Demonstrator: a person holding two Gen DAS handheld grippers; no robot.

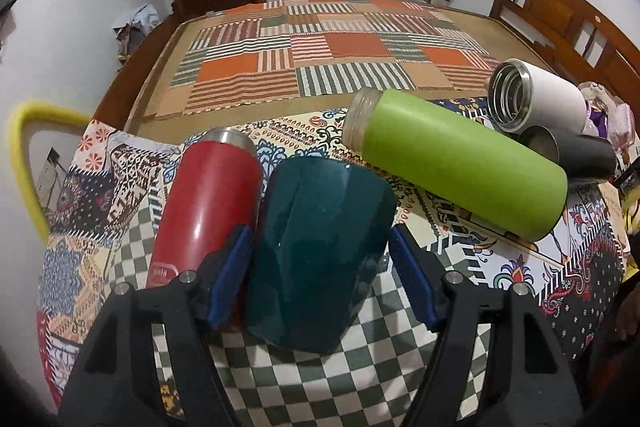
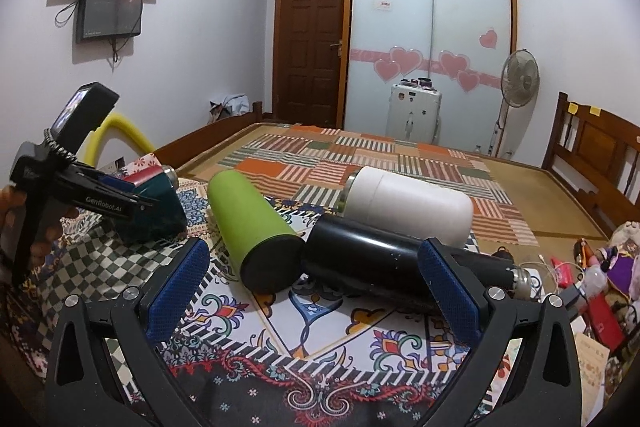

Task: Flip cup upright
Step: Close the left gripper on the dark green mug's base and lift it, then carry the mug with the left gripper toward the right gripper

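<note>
The left gripper (image 1: 320, 267) is straddling the teal cup (image 1: 320, 251), which is lying on its side on the patterned cloth (image 1: 280, 379), fingers just beside its walls; whether they are pressing I cannot tell. A red bottle (image 1: 208, 211) is lying at its nine o'clock, touching. The right gripper (image 2: 316, 291) is hovering with fingers spread wide, the green bottle (image 2: 256, 227) and black bottle (image 2: 360, 255) lying at its twelve o'clock.

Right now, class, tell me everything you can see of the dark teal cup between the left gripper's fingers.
The dark teal glossy cup looks like smooth plastic or coated metal, faceted, widening toward the camera. It lies on its side on the patterned cloth, not upright, its far end pointing away. The red metal bottle lies right beside it, seemingly touching. The left hand-held gripper straddles it: one blue pad presses its side, the other sits at or just off the opposite side. Its opening is not visible.
</note>
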